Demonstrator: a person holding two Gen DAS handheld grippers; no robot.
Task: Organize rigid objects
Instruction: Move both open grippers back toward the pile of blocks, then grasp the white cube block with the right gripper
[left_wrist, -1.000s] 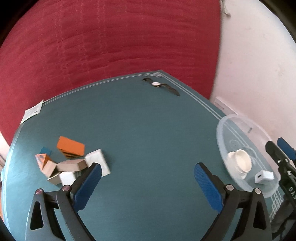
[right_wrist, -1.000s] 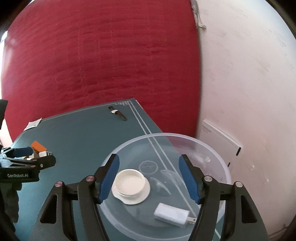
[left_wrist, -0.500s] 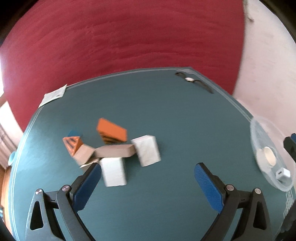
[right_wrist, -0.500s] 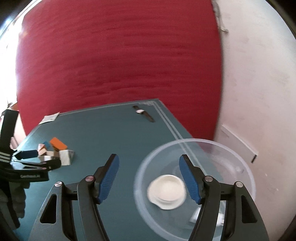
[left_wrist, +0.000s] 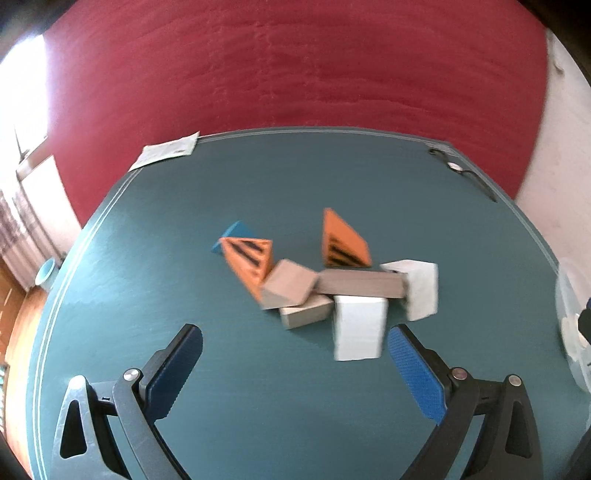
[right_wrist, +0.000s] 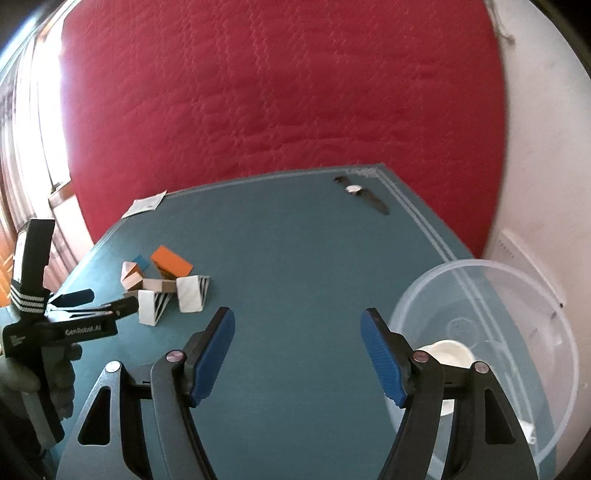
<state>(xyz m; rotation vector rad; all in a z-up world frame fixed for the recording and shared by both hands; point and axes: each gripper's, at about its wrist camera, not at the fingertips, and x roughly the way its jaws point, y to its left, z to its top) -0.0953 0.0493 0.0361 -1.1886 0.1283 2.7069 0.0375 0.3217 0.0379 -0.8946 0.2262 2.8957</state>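
Note:
A heap of wedge-shaped blocks lies on the teal table: an orange wedge, a striped orange one, a blue one, tan ones and two white ones. My left gripper is open just short of the heap, the near white block by its right finger. In the right wrist view it points at the blocks. My right gripper hangs over bare table with its jaws opening and nothing between them.
A clear plastic bowl stands at the table's right edge with a white dish inside. A wristwatch lies at the far corner, a paper slip at the far left edge. A red padded wall is behind.
The left gripper has swung left, so the blocks now sit in front of it. The right gripper has swung left off the bowl, and its jaws stand a little wider.

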